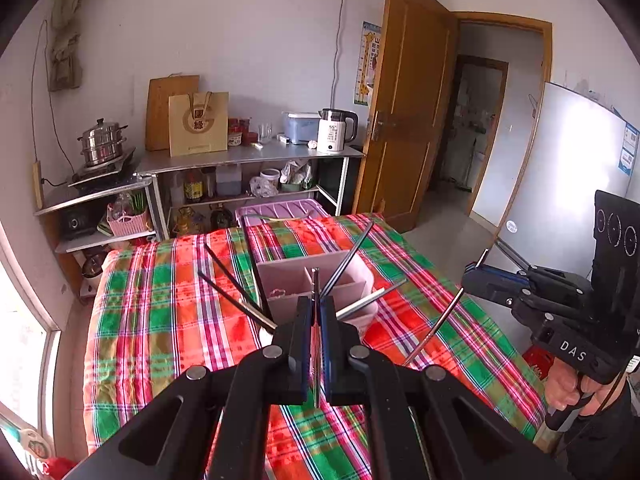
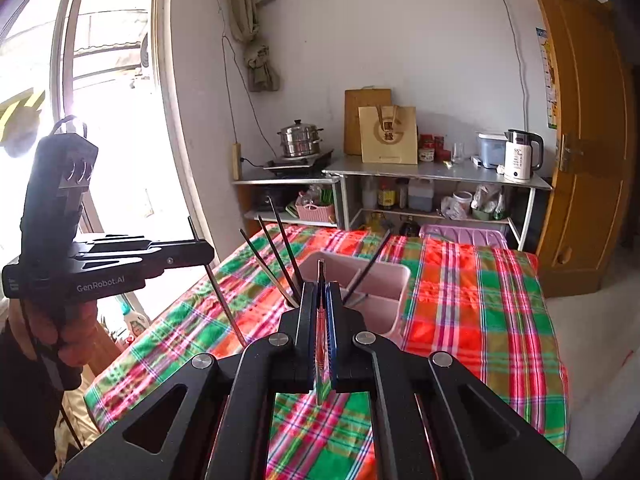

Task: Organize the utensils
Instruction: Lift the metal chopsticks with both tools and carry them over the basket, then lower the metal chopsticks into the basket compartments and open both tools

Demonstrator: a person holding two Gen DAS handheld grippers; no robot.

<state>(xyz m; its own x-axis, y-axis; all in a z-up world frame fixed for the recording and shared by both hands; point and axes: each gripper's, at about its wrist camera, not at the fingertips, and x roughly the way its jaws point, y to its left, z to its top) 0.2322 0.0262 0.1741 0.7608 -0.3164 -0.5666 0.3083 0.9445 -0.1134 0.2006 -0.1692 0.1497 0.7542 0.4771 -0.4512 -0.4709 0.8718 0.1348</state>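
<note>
Both grippers lifting chopsticks toward the pink holder

Left gripper (image 1: 316, 320) and right gripper (image 2: 320, 304) each pinch a thin chopstick (image 1: 316, 360); the holder (image 1: 320, 276) stands mid-tabletop (image 1: 160, 320). Either slim stick could pivot and miss its compartment.

Right gripper (image 2: 321, 304) jaws clamp chopstick (image 2: 320, 276); holder (image 2: 390, 280) beyond.

Reads "DAS" in white on the black body of the right tongs (image 1: 476, 276), and "GenRobot.AI" on the side of the left tongs (image 2: 208, 254). On the white kettle (image 2: 520, 160), a small "55"; the gold characters on the paper bag (image 2: 388, 134) too stylised to read.
</note>
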